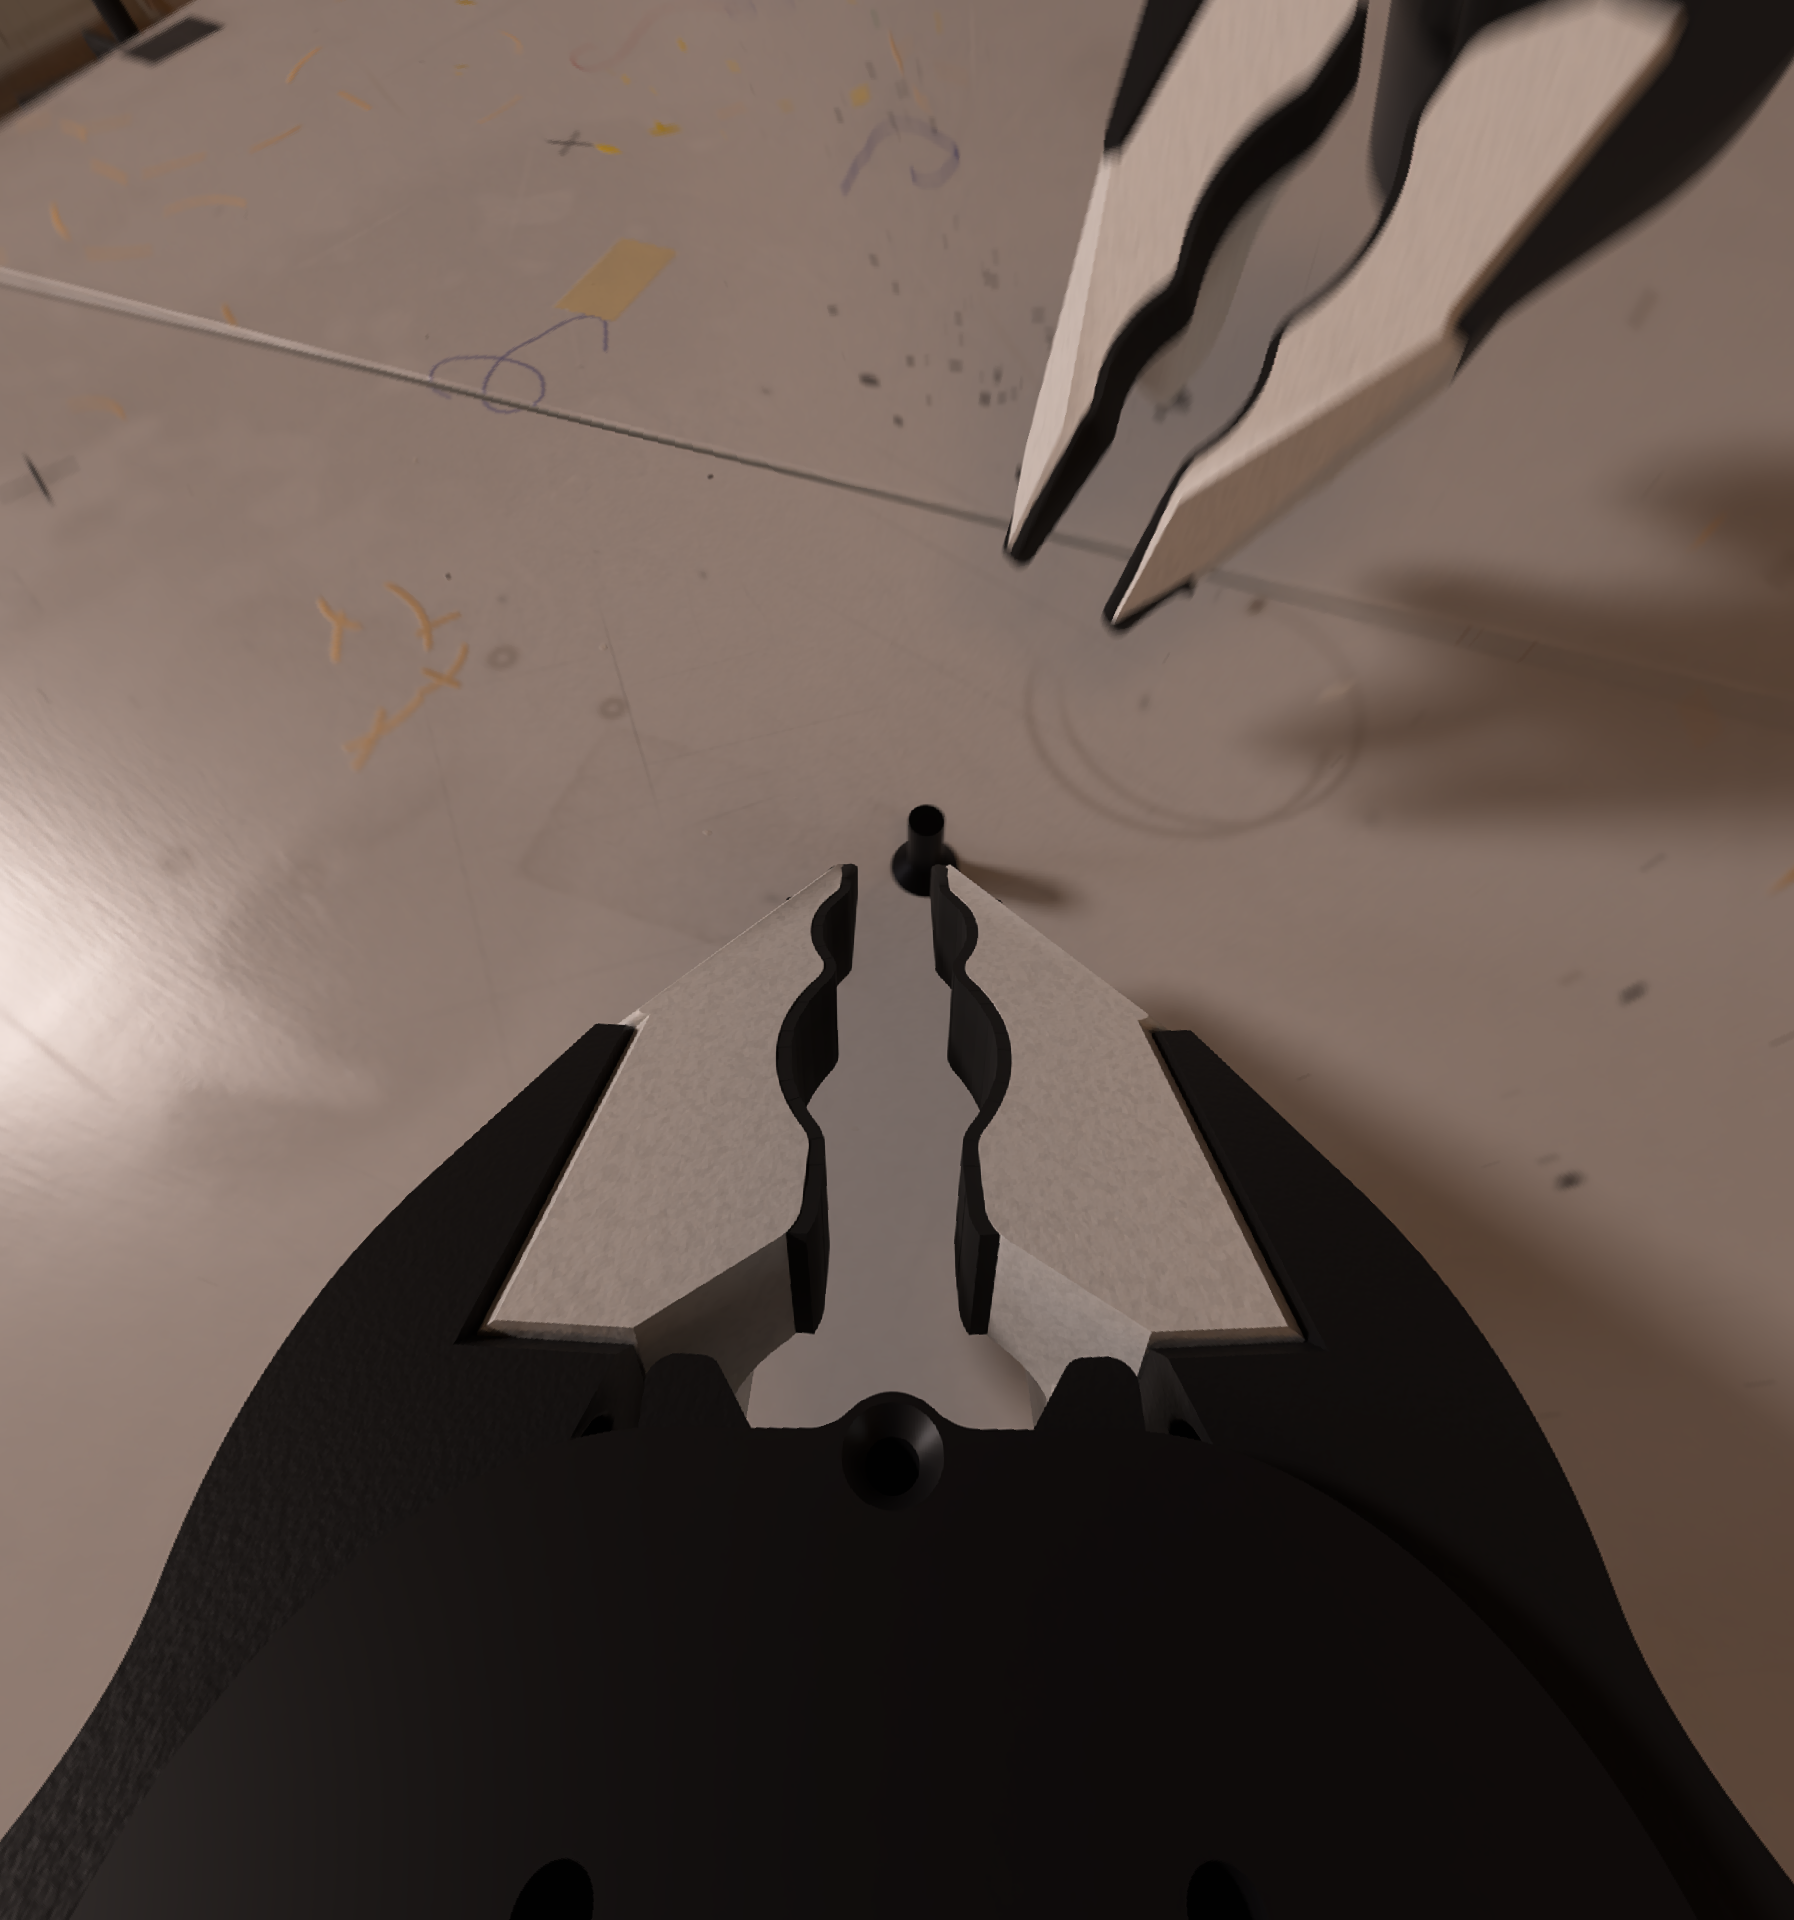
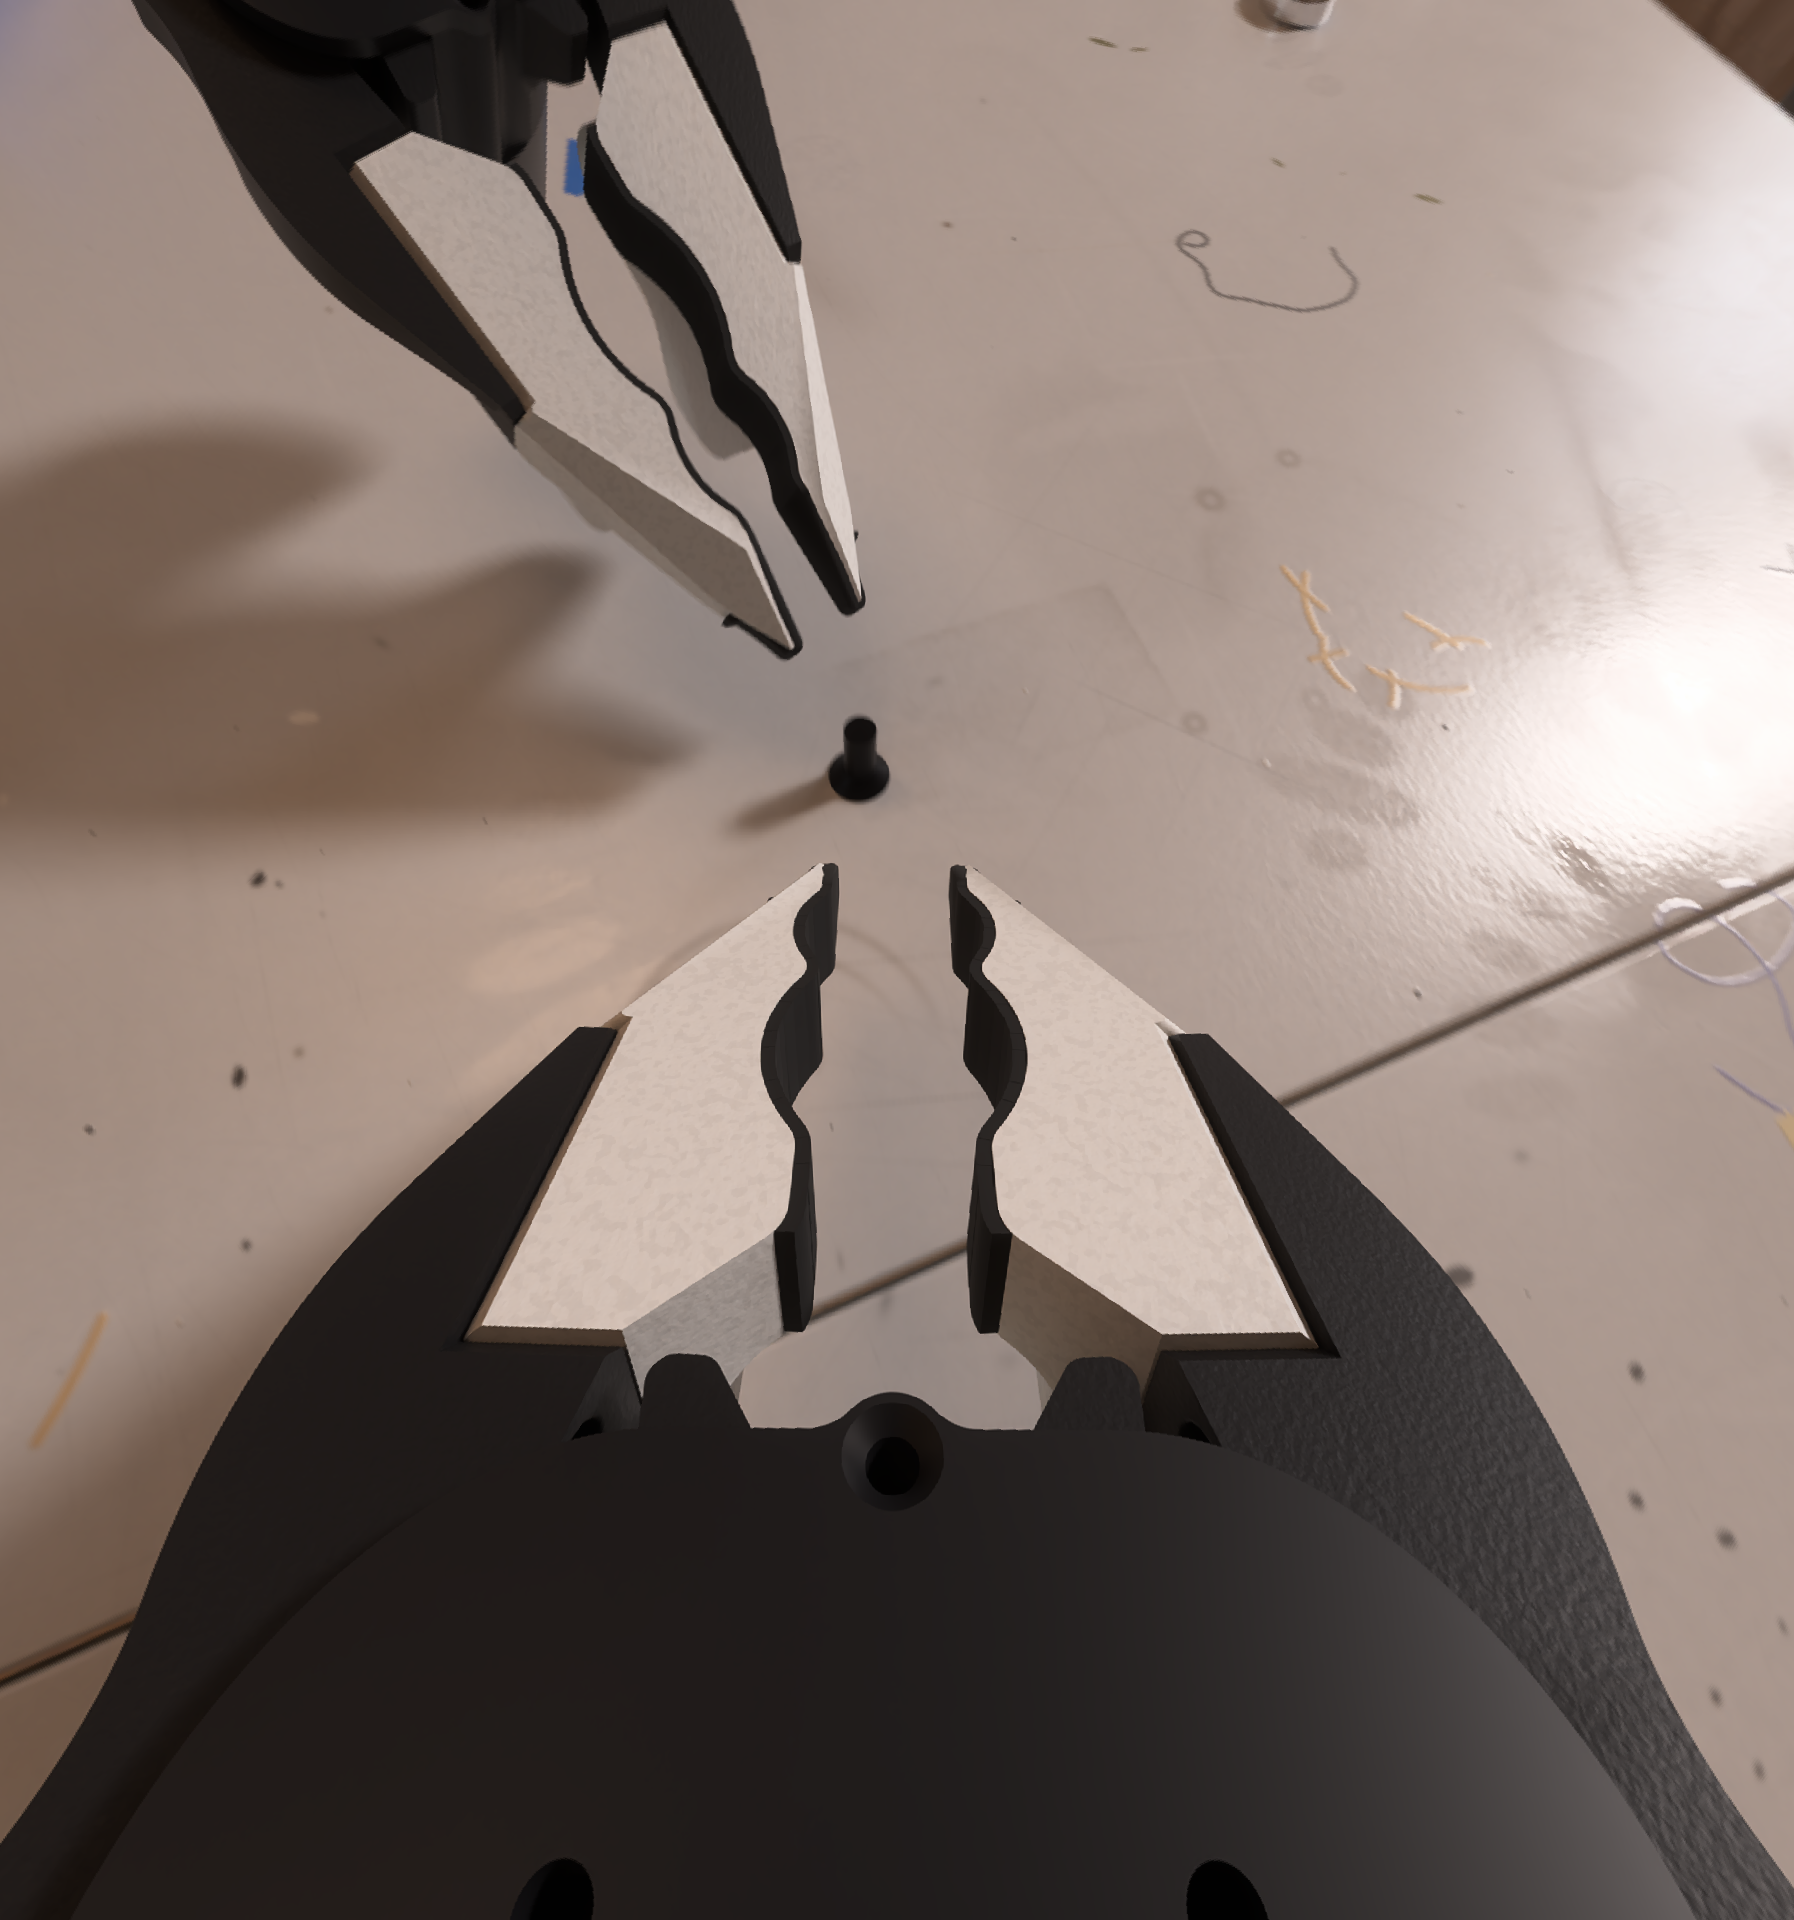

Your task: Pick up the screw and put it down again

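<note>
A small black screw [image 1: 922,844] stands head down on the beige table [image 1: 301,987], its shaft pointing up. In the left wrist view it sits just past my left gripper [image 1: 898,875], whose jaws are narrowly apart and empty. My right gripper [image 1: 1072,584] hangs farther off at the upper right, above the table. In the right wrist view the screw [image 2: 859,764] lies between the two grippers: my right gripper [image 2: 893,869] is open and empty just short of it, and my left gripper [image 2: 820,623] points down at it from the far side without touching.
The table [image 2: 1392,520] bears pen scribbles, orange scratches and dark specks. A seam [image 1: 560,416] crosses it. A strip of yellow tape [image 1: 618,278] lies beyond the seam. A small white object [image 2: 1288,10] sits at the far edge.
</note>
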